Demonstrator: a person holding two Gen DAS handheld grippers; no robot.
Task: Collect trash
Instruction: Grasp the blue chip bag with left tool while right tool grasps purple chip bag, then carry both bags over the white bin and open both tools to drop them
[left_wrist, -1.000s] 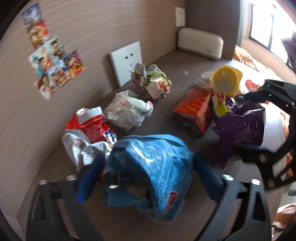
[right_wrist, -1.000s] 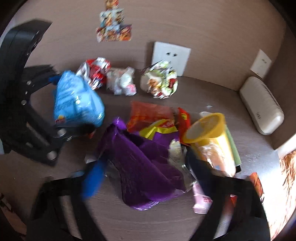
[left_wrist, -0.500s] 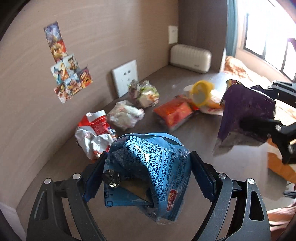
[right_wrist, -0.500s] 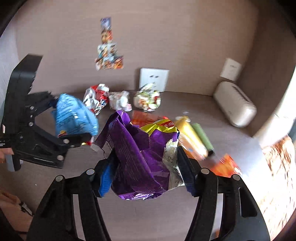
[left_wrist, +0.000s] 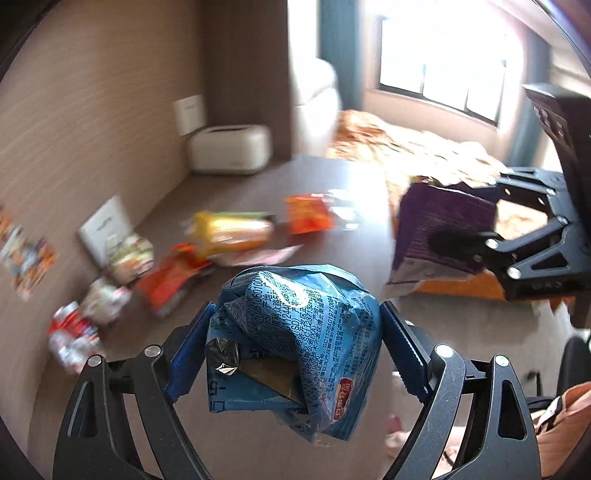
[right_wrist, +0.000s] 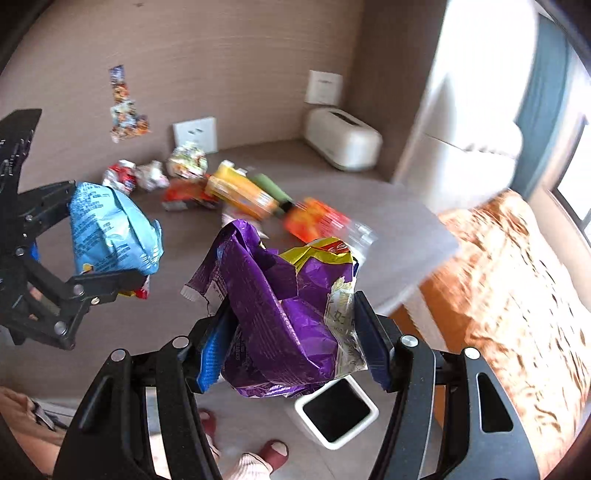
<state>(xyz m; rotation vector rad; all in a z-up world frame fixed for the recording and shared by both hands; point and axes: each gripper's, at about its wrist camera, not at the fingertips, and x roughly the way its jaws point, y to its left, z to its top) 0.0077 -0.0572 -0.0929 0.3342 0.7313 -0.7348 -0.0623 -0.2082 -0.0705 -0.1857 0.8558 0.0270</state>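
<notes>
My left gripper is shut on a crumpled blue snack bag, held up off the table; the bag also shows in the right wrist view. My right gripper is shut on a crumpled purple snack bag, which also shows in the left wrist view. A white trash bin with a dark opening stands on the floor just below the purple bag. More wrappers lie on the table: a yellow tube pack, orange packs, a red-and-white wrapper.
The brown table has a rounded edge toward the bed. A cream box stands at the back corner. An orange-patterned bed lies at the right. A person's slippered feet are on the floor beside the bin.
Both grippers have risen and pulled back from the table with their bags, swinging right toward the bed. The floor bin has come into the right wrist view.
</notes>
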